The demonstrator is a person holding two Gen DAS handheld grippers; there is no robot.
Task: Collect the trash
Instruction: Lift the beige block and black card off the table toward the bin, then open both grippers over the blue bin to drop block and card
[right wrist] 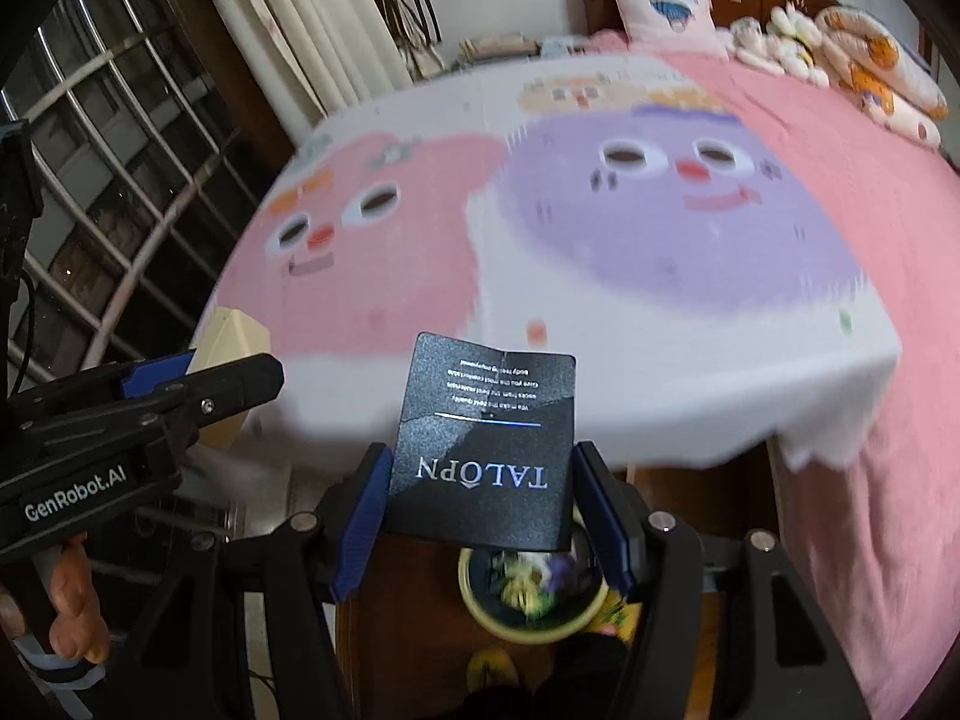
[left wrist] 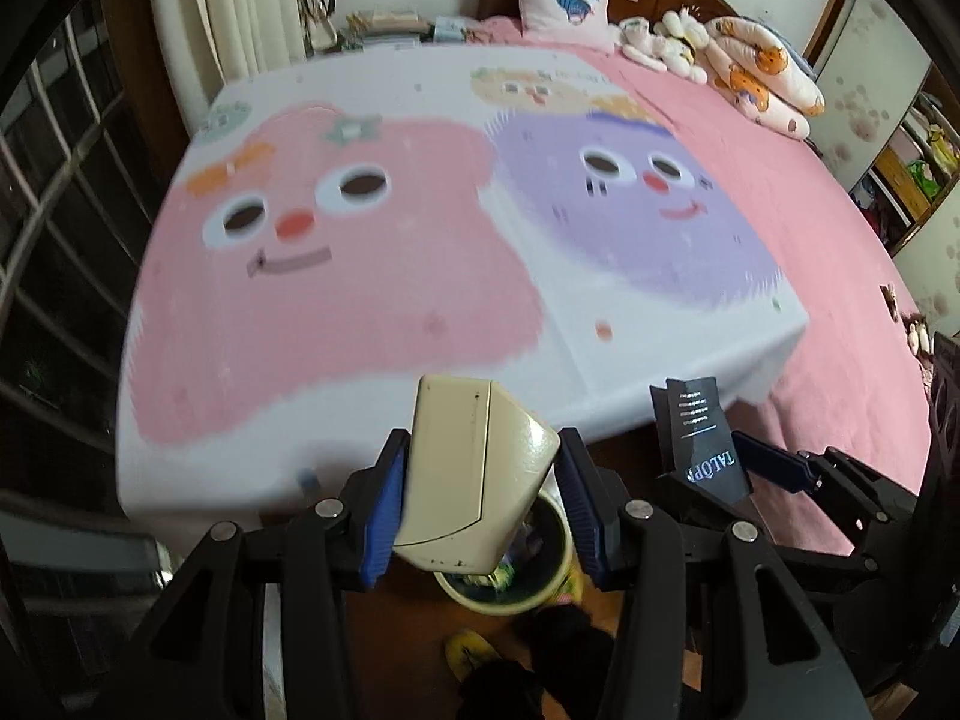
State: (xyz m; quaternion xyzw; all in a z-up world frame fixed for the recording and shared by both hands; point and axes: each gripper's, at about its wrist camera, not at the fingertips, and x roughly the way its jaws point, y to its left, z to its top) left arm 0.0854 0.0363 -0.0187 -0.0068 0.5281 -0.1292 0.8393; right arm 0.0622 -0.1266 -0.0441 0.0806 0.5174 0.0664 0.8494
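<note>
My left gripper [left wrist: 480, 498] is shut on a cream plastic box [left wrist: 474, 474], held above a round yellow-rimmed trash bin [left wrist: 510, 591] on the floor by the bed. My right gripper [right wrist: 483, 510] is shut on a black "TALOPN" card [right wrist: 486, 438], held above the same trash bin [right wrist: 531, 594], which has colourful trash inside. The right gripper with its card [left wrist: 705, 438] shows at the right of the left wrist view. The left gripper [right wrist: 198, 390] with the cream box [right wrist: 231, 342] shows at the left of the right wrist view.
A bed [left wrist: 840, 276] with a pink sheet and a white cartoon blanket [left wrist: 420, 252] fills the view ahead. A pillow [left wrist: 564, 0], plush toys and a rolled quilt [left wrist: 762, 72] lie at the headboard. A barred window [right wrist: 120, 168] is left. Slippers [left wrist: 474, 651] lie on the floor near the bin.
</note>
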